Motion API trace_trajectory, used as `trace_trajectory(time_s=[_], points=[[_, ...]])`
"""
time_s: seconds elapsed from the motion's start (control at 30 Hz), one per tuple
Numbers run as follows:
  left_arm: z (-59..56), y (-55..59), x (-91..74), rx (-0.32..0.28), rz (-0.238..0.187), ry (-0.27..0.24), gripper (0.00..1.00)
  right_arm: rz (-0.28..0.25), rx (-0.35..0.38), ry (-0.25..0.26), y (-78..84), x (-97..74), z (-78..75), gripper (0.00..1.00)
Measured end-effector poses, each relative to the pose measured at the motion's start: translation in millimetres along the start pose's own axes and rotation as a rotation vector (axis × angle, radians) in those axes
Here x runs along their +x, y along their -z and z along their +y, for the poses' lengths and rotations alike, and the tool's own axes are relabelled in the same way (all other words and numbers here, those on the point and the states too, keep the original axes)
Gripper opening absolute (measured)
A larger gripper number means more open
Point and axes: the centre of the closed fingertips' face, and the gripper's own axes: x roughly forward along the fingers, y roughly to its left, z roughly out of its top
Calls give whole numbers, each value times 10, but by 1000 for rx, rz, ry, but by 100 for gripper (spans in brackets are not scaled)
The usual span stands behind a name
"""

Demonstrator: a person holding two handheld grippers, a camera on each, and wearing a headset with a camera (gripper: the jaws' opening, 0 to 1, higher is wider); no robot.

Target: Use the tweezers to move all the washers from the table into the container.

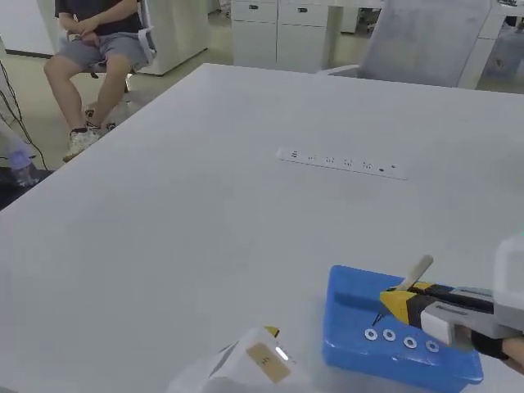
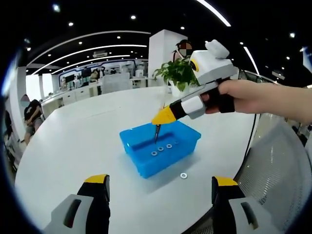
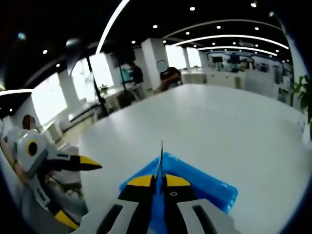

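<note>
- The blue container [image 1: 352, 291] sat on the white table [image 1: 205, 205]; every place below is given from that container.
- Inside it, four washers [image 1: 389, 335] lay in a row along its floor, apart from one another.
- One more washer [image 2: 184, 175] lay on the table just outside the container's near wall, as seen in the left gripper view.
- The right gripper [image 3: 160, 179] hung over the container, its jaws pressed together on the tweezers [image 3: 160, 158].
- The tweezers pointed down into the container, their tip just above the row of washers; whether the tip touched the floor could not be told.
- The left gripper [image 2: 161, 180] was beside the container, off its near side, with its jaws spread wide and nothing between them.
- A socket strip [image 1: 340, 162] lay flat on the table well beyond the container.
- A potted plant [image 2: 178, 73] stood behind the container in the left gripper view.
- A seated person [image 1: 94, 49] was far from the container, past the table's far corner.
</note>
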Motion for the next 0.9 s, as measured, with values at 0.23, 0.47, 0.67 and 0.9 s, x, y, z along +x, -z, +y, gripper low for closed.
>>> trace_trajectory(time_s=[0.23, 0.47, 0.67, 0.9], points=[[-4, -1, -2, -8, -4, 2, 88, -23, -8, -11, -53, -137, 87, 4], [-5, 4, -2, -6, -3, 3, 88, -14, 3, -43, 51, -223, 246, 4], [-9, -18, -10, -15, -15, 5, 87, 7, 24, -71, 240, -256, 362, 4], [-15, 2, -6, -12, -4, 8, 87, 39, 49, -89, 433, -282, 426, 4]])
